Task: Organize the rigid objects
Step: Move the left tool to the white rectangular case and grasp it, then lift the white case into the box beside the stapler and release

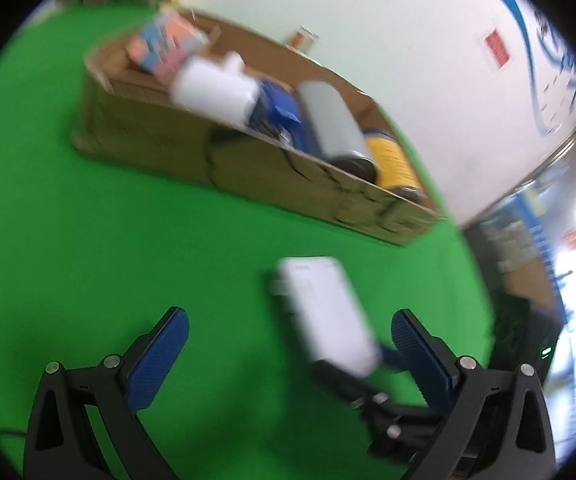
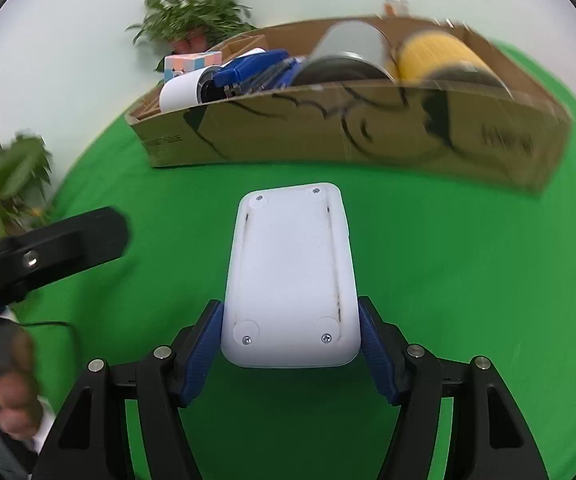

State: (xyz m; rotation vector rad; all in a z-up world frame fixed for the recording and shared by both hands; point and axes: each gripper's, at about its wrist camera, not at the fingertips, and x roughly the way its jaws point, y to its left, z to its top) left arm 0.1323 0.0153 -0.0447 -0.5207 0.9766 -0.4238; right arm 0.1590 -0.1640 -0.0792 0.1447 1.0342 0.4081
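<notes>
While left fingers (image 1: 418, 350) gape (empty), right fingers (image 2: 376, 344) clamp white case (image 2: 290, 276).

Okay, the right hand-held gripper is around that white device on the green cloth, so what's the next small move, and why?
Probably finish closing the right hand-held gripper until both pads press firmly, then lift. The white device sits between its blue fingers, apparently touching both sides, and the cardboard box just beyond already holds the other items.
</notes>
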